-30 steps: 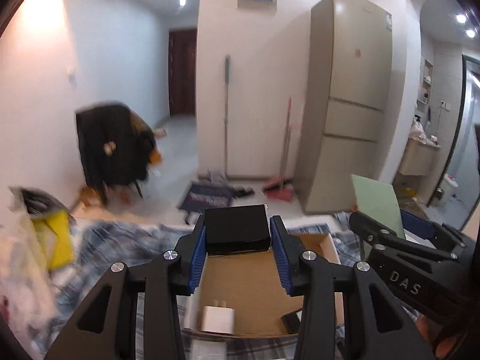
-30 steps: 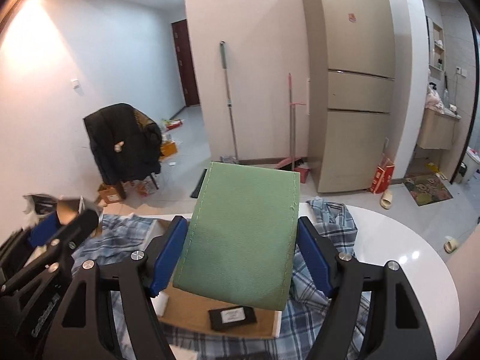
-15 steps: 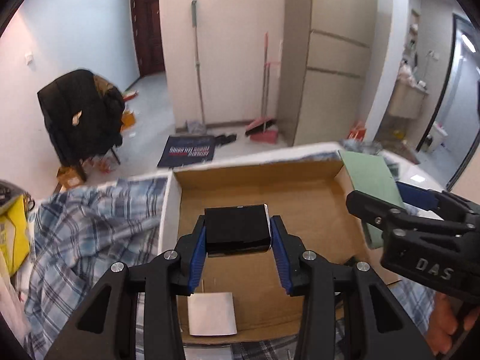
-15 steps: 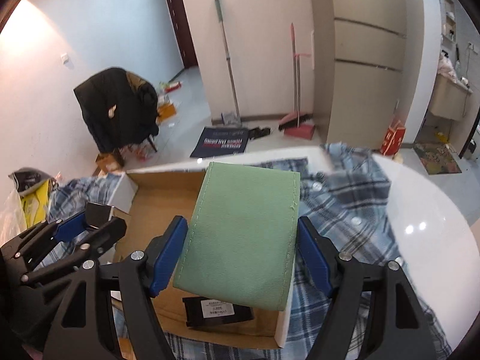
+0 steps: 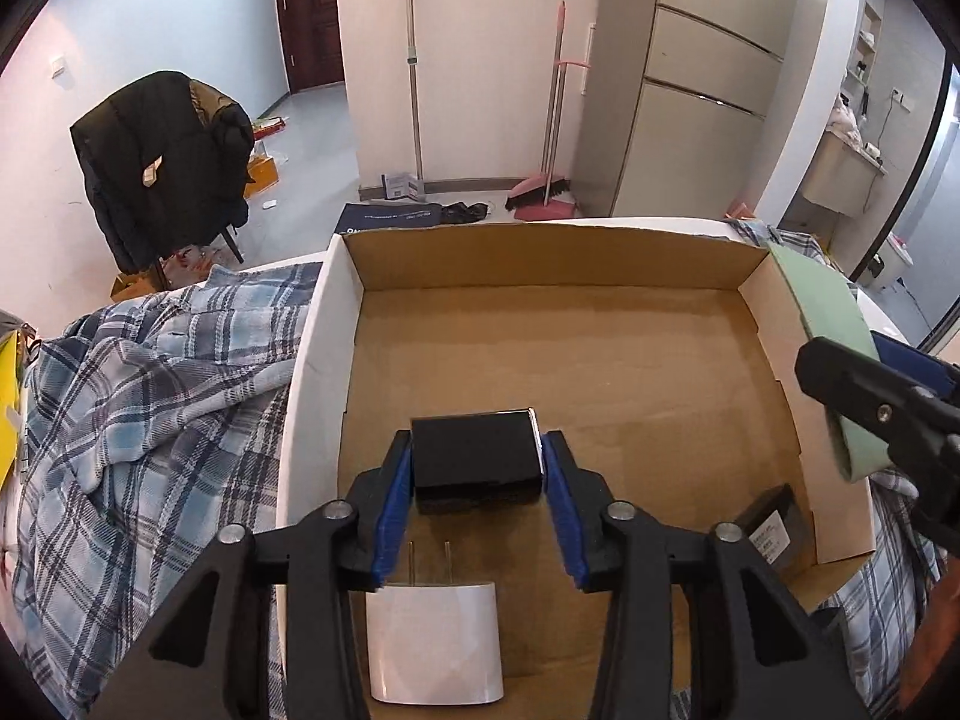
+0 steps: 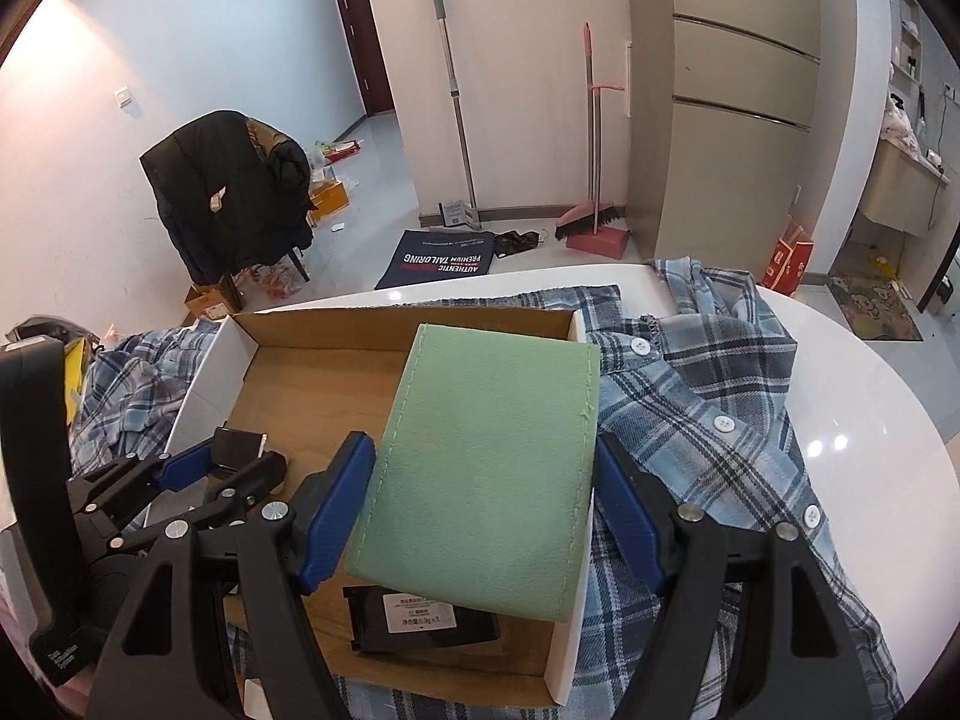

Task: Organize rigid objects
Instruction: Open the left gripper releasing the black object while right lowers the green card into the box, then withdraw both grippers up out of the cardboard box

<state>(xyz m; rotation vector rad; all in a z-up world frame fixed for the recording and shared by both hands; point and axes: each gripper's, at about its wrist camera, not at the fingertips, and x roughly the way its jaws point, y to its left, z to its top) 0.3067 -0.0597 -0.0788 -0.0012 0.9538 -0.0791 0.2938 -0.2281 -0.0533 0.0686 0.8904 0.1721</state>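
An open cardboard box (image 5: 552,336) lies on a plaid shirt on the white table. My left gripper (image 5: 477,468) is shut on a small black box (image 5: 474,456) and holds it low inside the cardboard box. It also shows in the right wrist view (image 6: 237,447). My right gripper (image 6: 486,468) is shut on a green case (image 6: 486,468) and holds it over the cardboard box's right wall (image 6: 567,654). The green case also shows in the left wrist view (image 5: 831,330). A white plug charger (image 5: 435,642) and a black labelled pack (image 6: 420,612) lie on the box floor.
The plaid shirt (image 6: 708,396) spreads under and around the cardboard box. The white round table (image 6: 888,420) runs off to the right. A chair with a black jacket (image 5: 162,162), a mop, a broom and a fridge stand beyond the table.
Both grippers have tilted down and moved in toward the cardboard box. The black box has come down close to the box floor. The green case is over the right wall.
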